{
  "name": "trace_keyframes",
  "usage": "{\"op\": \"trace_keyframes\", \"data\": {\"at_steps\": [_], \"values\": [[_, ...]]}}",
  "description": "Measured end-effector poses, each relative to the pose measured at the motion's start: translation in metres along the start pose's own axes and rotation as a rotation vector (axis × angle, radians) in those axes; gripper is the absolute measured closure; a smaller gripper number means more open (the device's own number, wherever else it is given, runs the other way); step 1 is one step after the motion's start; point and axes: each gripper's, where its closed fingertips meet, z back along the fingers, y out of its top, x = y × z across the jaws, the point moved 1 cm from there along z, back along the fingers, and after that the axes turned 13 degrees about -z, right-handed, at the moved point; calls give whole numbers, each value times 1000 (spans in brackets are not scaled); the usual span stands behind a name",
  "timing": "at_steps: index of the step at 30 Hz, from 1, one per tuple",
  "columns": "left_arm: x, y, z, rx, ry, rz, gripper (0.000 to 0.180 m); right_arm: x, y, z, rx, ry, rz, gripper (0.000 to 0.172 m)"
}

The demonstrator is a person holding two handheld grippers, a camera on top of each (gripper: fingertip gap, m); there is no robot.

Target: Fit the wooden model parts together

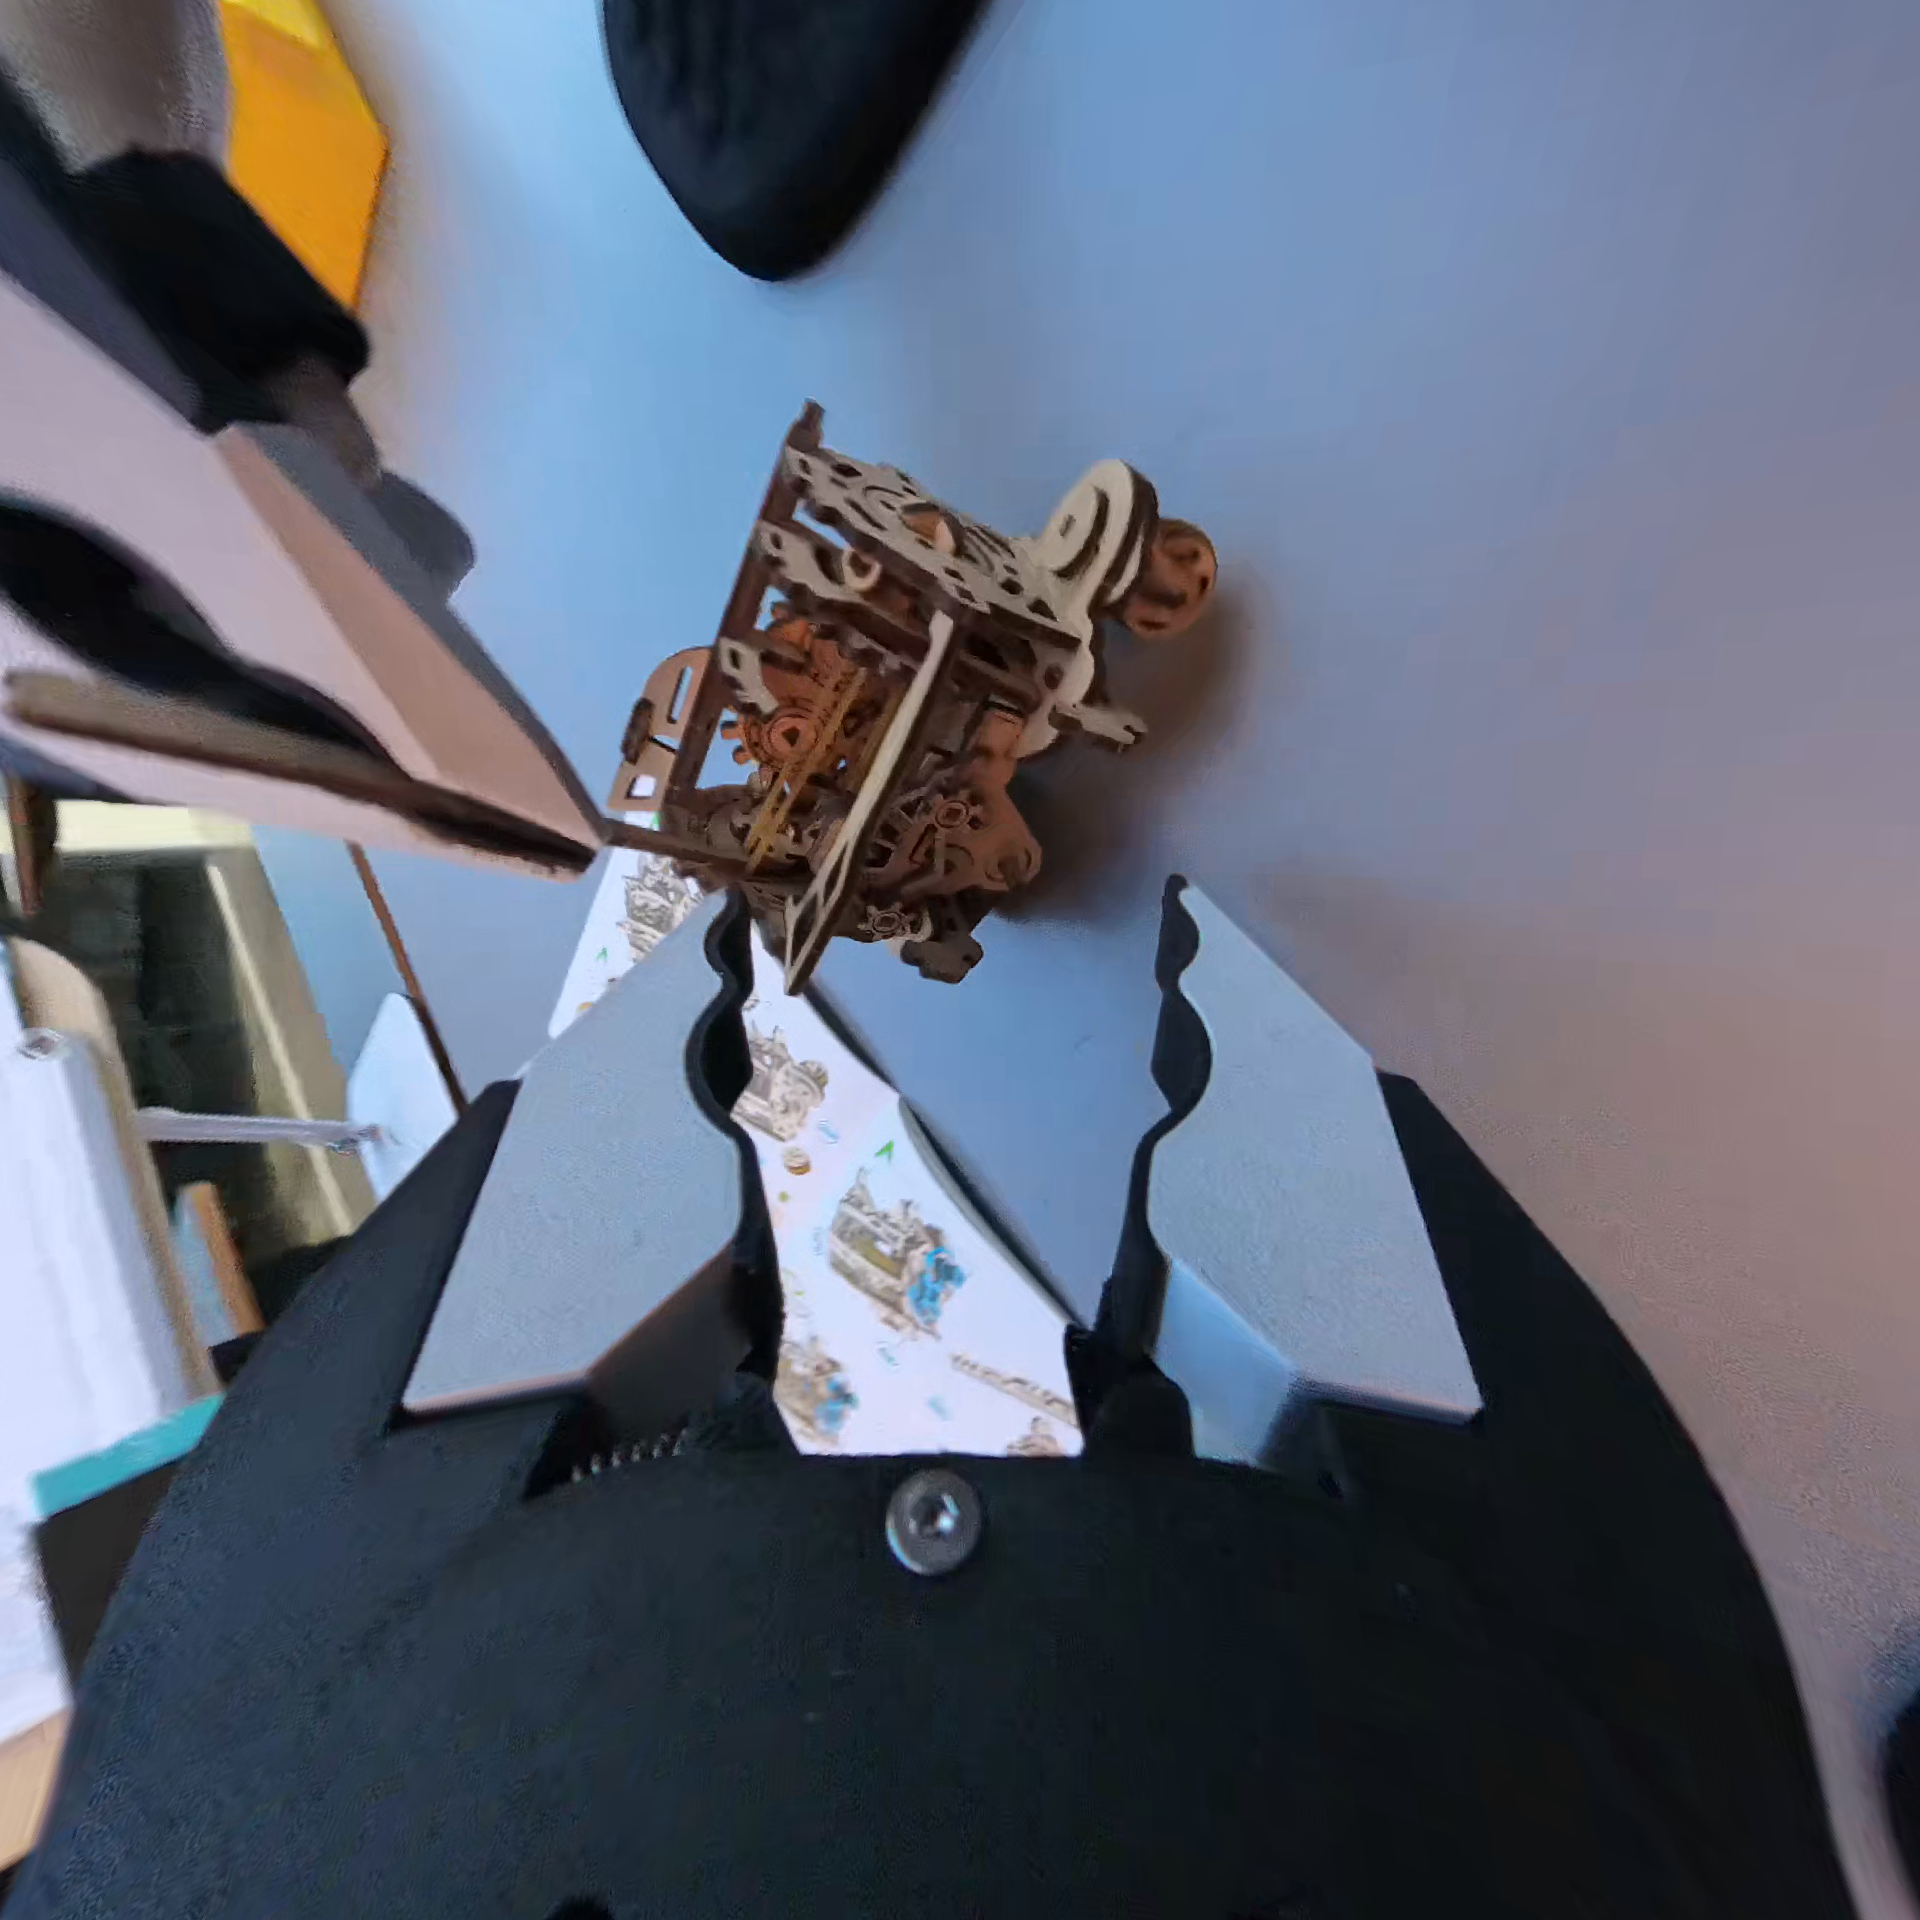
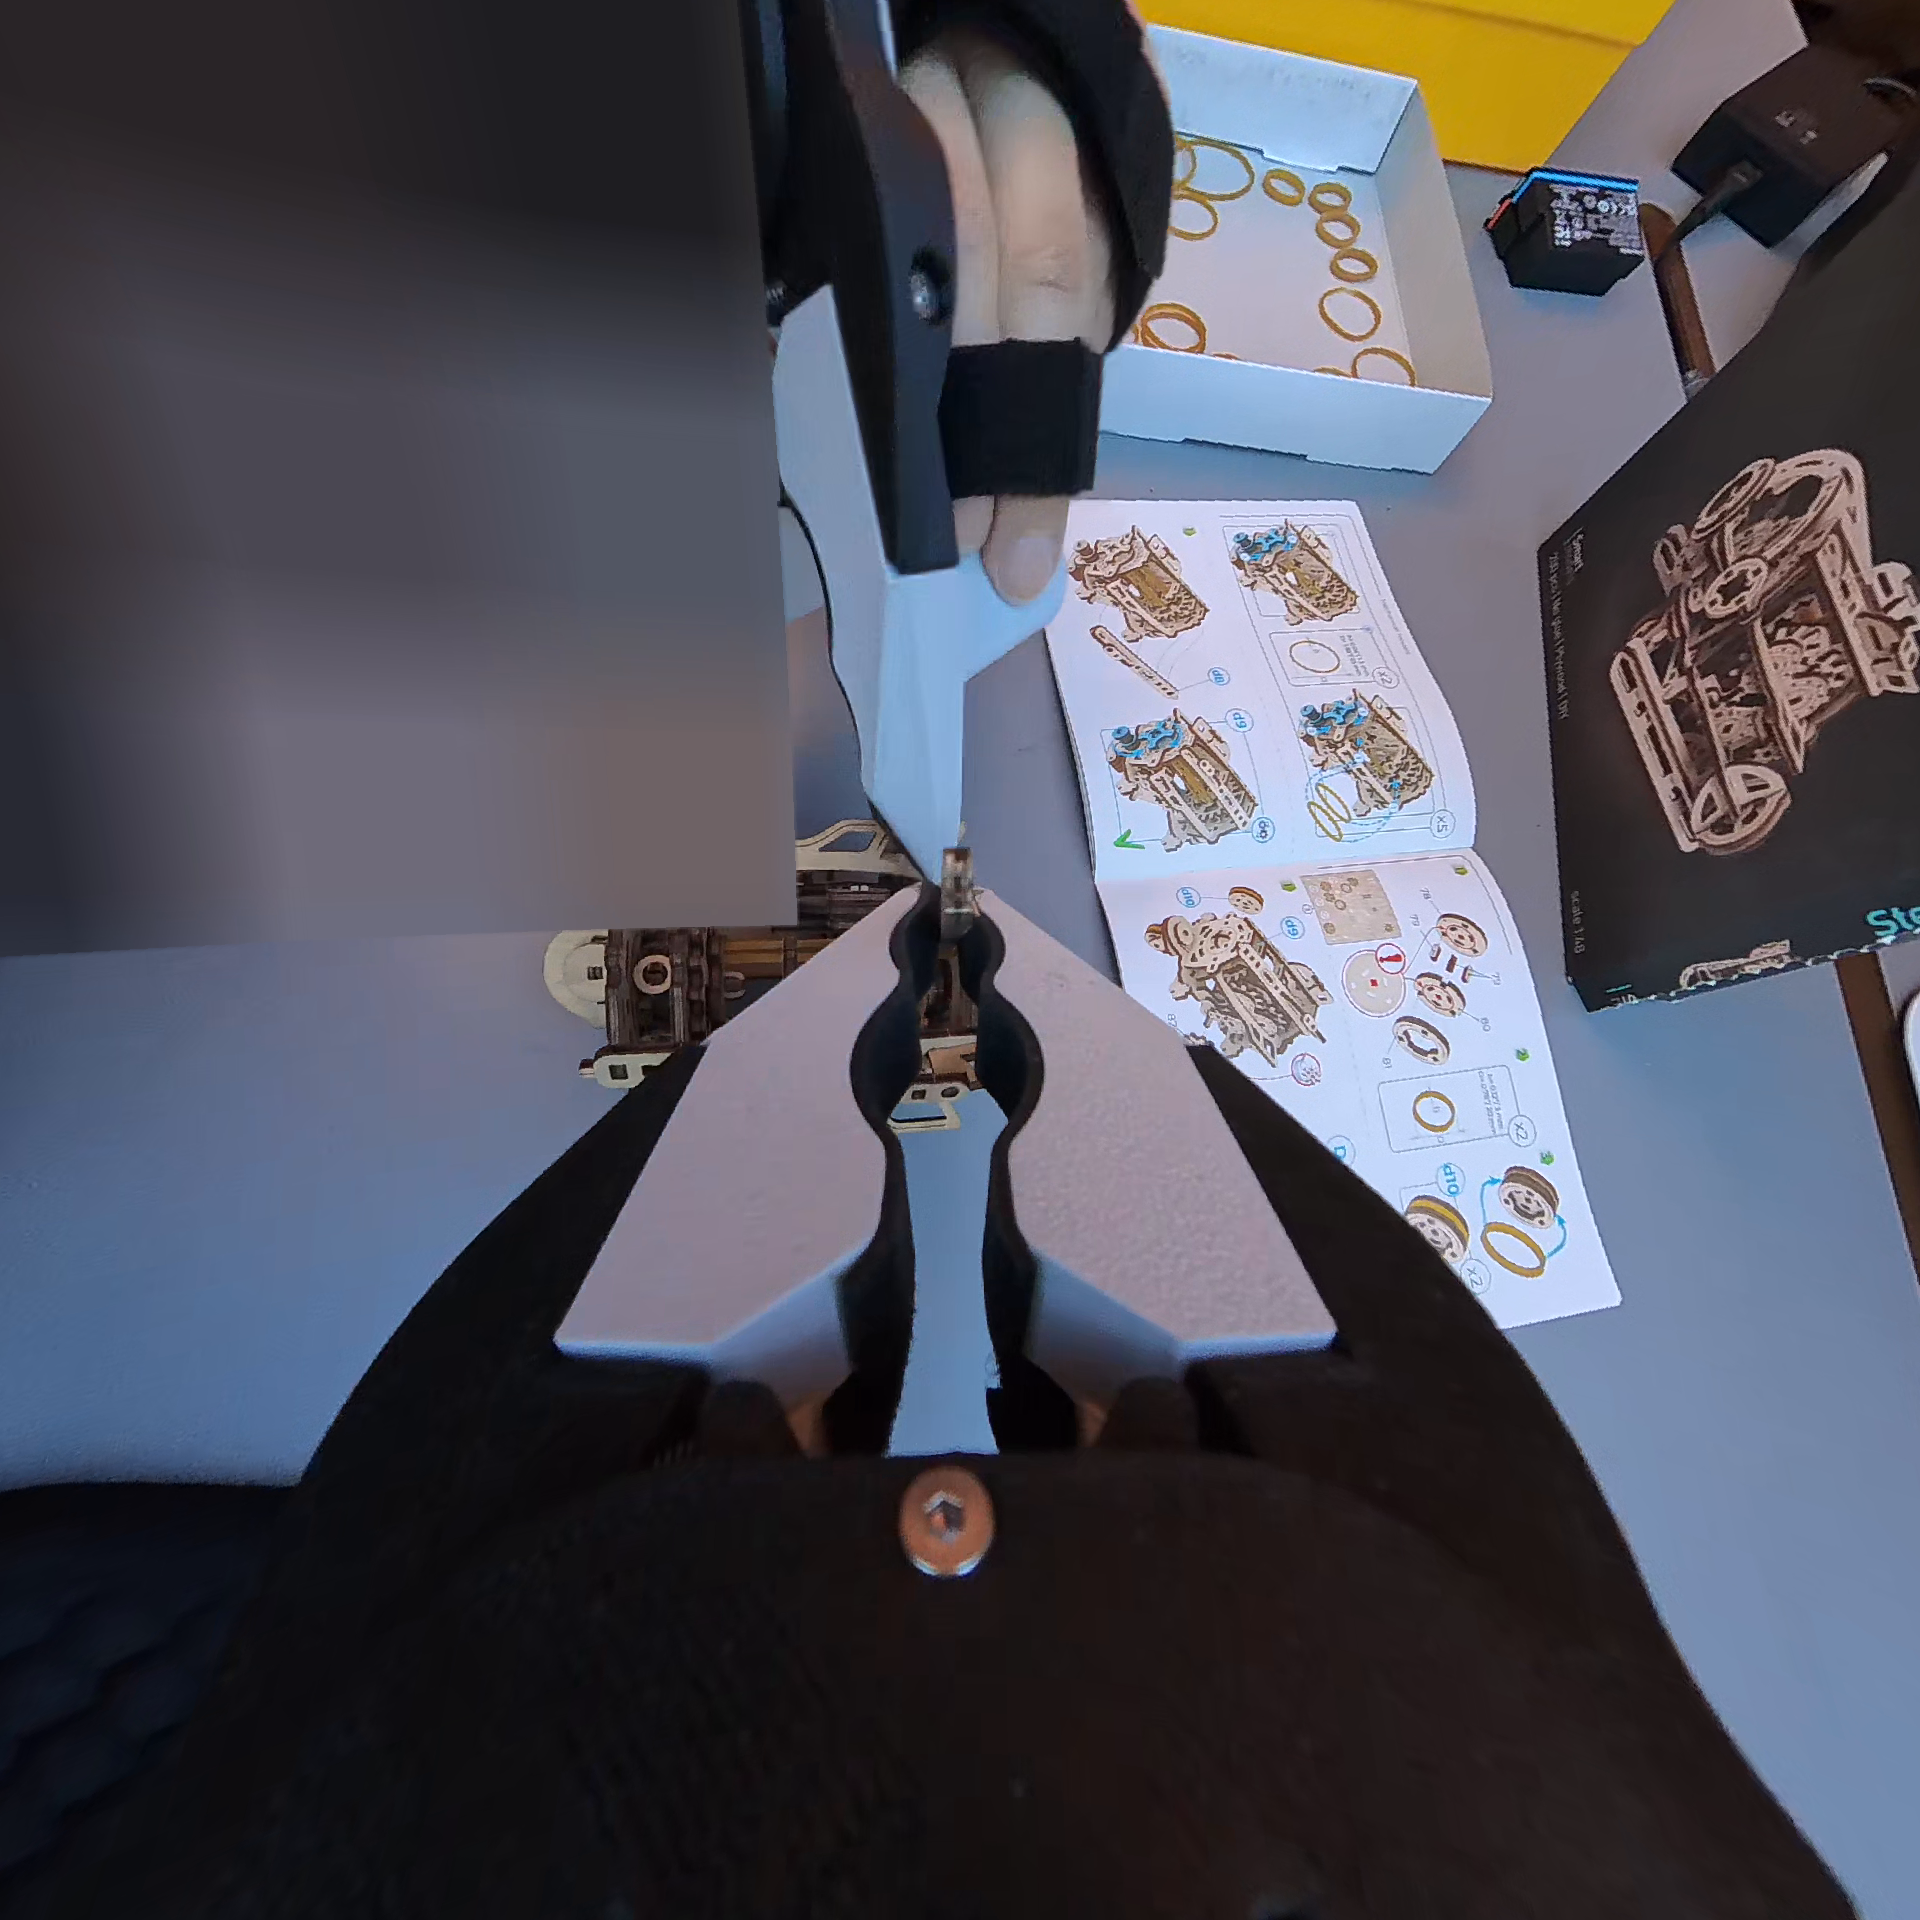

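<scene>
Pinching a small thin wooden piece (image 2: 954, 883) between right gripper (image 2: 951, 914) tips, just above the wooden gear model (image 1: 883, 707) on the grey table (image 1: 1455, 623); left gripper (image 1: 951, 935) spread wide, empty; likely light, brittle; best gripped by the outer frame, never gears.

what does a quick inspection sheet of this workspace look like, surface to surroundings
surface: grey table, bare in the near left part.
job's things: partly built wooden model lying on the table; small wooden piece at the right hand-held gripper's tips.
clutter: open instruction booklet, dark kit box, white tray with yellow rubber bands, small black block.
grippers: left hand-held gripper open, nothing between its fingers, tips close to the model; right hand-held gripper shut on the small wooden piece.
cables: nothing seen for sure.
surroundings: yellow item at the far edge; a person's hand on the left tool.
</scene>
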Motion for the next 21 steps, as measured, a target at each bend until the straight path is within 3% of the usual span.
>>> {"op": "trace_keyframes", "data": {"at_steps": [5,21], "values": [[1,-4,-7,-32,-28,-137,105,0,1,-1,0,12,-4,171],[-3,-4,-14,-46,-12,-191,111,0,0,0,-1,16,-7,171]]}}
